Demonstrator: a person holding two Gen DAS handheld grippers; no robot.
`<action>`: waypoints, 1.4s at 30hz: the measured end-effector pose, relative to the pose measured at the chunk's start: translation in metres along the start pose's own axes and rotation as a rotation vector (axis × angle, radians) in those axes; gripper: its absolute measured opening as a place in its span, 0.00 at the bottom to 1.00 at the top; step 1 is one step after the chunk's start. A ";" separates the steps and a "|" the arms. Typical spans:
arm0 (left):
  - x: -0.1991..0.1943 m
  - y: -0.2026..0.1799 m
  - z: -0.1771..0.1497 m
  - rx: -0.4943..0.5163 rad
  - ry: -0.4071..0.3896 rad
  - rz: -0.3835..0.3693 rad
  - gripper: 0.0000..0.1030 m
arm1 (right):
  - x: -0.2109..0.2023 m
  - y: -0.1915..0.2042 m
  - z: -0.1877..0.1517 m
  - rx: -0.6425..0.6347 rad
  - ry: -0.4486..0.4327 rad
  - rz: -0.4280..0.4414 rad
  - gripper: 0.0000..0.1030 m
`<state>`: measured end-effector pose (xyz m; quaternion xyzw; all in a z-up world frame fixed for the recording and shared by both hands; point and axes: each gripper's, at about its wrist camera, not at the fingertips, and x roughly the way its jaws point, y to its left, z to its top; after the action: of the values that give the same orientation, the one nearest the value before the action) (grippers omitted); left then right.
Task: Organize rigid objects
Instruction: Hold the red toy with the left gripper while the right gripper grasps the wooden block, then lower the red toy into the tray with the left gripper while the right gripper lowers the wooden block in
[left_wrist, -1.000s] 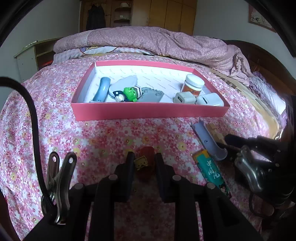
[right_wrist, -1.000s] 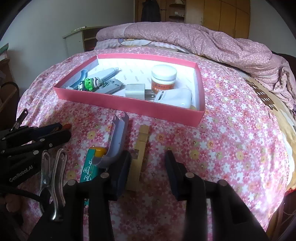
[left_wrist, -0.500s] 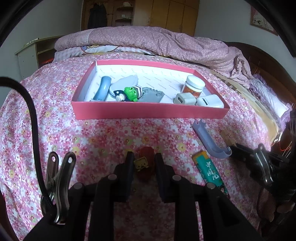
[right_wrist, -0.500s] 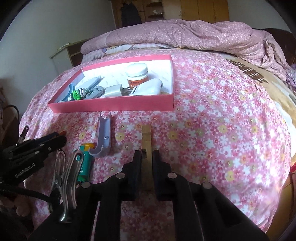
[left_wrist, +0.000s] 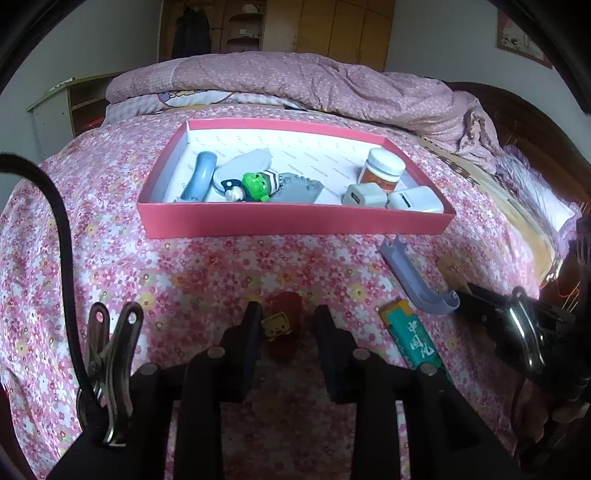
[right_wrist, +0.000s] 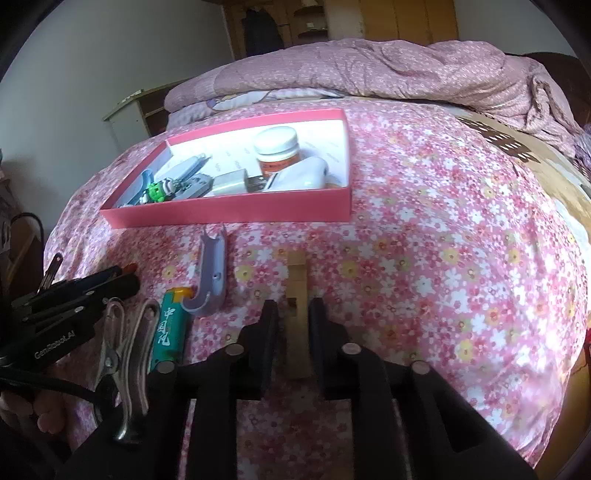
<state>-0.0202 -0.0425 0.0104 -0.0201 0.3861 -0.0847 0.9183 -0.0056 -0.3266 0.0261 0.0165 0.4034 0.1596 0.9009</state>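
The wooden clothespin (right_wrist: 297, 295) lies on the flowered bedspread (right_wrist: 443, 258), near the bed's front edge and in front of the pink tray (right_wrist: 229, 210), with its long axis pointing toward the tray. The right gripper (right_wrist: 291, 321) straddles its near half; its fingers (right_wrist: 267, 325) are opening and stand a little off the wood on either side, so nothing is clamped. To the left of the pin lie a grey-blue hook (right_wrist: 210, 273) and, touching the hook's curved end, a green lighter (right_wrist: 170, 325). Further left, the left gripper (left_wrist: 286, 330) has a small red toy (left_wrist: 284, 325) with a yellow face between its fingers (left_wrist: 253, 332); they too are opening, with a gap visible on both sides of the toy, which rests on the bedspread. The tray sits in the middle of the bed and holds a white-lidded jar (left_wrist: 382, 170), two white chargers (left_wrist: 391, 197), a green figure (left_wrist: 256, 184), a grey flat piece (left_wrist: 299, 188) and a blue curved handle (left_wrist: 201, 173). A rumpled pink quilt (left_wrist: 314, 85) is heaped along the bed's far edge.
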 end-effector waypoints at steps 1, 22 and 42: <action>0.000 -0.001 0.000 0.002 0.000 0.001 0.31 | 0.000 0.001 0.000 -0.003 0.000 -0.002 0.21; -0.002 0.003 0.000 -0.020 -0.006 -0.006 0.26 | -0.002 -0.008 -0.002 0.054 -0.013 0.025 0.12; -0.020 -0.001 0.011 -0.001 -0.039 -0.044 0.22 | -0.014 -0.007 0.008 0.032 -0.049 0.040 0.12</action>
<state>-0.0267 -0.0404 0.0323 -0.0306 0.3674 -0.1044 0.9237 -0.0068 -0.3370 0.0405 0.0428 0.3833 0.1705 0.9068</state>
